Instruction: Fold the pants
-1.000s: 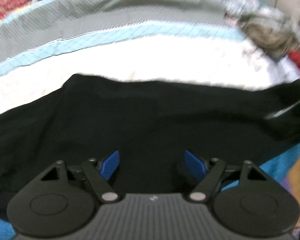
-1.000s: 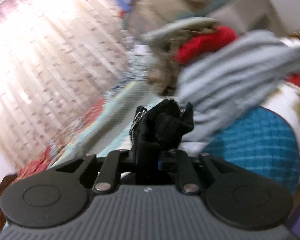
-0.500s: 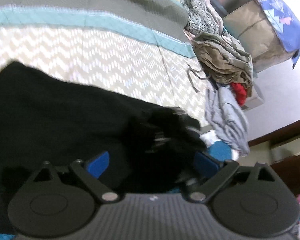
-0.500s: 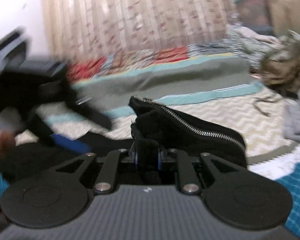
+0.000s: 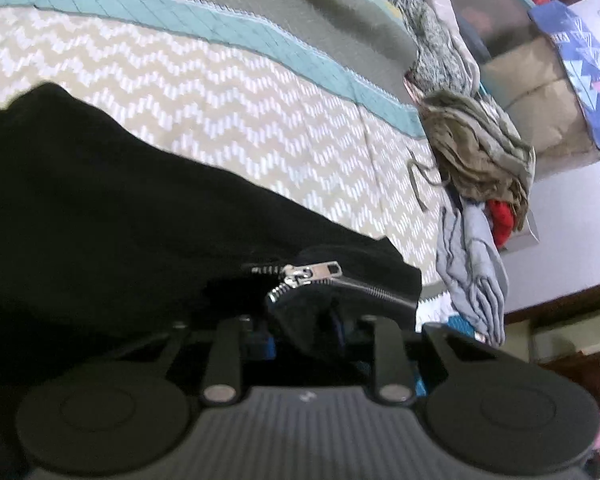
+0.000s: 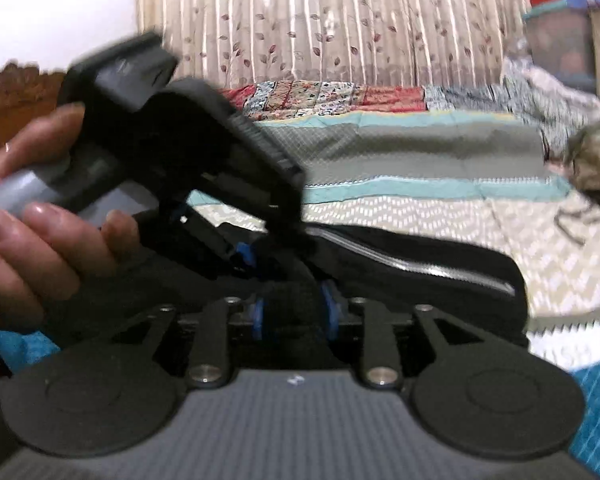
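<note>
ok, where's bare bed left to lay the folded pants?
Free: the chevron quilt panel, bordered by the black zippered pants below and the teal stripe above. Crowded: the right edge, with the olive, red and grey clothes pile.

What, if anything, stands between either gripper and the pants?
Nothing visible does. The left gripper has just been closing its jaws on the pants beside the zipper. The right gripper has just been opening its jaws, with pants fabric between them.
</note>
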Motion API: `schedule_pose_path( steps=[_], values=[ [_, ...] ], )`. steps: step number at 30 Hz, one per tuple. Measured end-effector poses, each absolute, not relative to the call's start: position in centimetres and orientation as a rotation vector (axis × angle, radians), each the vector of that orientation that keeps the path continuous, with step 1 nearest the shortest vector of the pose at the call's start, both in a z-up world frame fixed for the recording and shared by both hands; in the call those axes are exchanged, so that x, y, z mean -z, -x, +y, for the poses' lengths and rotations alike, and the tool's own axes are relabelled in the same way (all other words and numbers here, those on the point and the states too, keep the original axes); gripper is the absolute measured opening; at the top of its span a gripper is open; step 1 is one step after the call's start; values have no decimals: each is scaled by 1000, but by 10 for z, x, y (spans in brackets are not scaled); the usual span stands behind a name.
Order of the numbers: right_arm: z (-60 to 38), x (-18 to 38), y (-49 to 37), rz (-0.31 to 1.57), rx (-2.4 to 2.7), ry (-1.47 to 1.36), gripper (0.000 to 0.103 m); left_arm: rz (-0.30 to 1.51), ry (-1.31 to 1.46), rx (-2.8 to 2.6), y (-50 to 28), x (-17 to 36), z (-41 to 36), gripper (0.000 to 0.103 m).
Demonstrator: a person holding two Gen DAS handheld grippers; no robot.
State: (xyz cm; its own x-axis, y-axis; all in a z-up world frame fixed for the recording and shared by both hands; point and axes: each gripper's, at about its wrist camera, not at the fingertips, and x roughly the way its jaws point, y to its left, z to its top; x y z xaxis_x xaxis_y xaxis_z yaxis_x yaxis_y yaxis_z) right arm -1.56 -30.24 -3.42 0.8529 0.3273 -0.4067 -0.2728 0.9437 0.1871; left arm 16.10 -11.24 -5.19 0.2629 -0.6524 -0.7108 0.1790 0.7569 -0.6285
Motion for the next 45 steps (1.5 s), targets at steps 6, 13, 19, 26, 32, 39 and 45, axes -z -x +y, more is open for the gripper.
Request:
schedule_pose_path(
  steps=[6,13,19,26,32,39,45],
  values=[
    [-336,36,43,420,-191,-148,56,1125,491,607,-153,39,-93,21],
    [-358,45,33,473,-136,-266,53,1107,498,525,-154,41,-61,14],
    [-330,67,9,642,-213,-273,37,1093,508,463,-160,45,-41,13],
    [-321,54,14,608,-204,-202,39,1130,424,478,-152,55,-58,73],
    [-351,50,15,546,-98,-281,39,1231,403,536,-155,83,-90,47],
    [-361,49,-42,568,-144,-341,38,1229,341,499,-153,89,-99,33],
    [-352,75,-105,754,-106,-341,35,1219,319,498,-150,90,-100,36]
  ],
)
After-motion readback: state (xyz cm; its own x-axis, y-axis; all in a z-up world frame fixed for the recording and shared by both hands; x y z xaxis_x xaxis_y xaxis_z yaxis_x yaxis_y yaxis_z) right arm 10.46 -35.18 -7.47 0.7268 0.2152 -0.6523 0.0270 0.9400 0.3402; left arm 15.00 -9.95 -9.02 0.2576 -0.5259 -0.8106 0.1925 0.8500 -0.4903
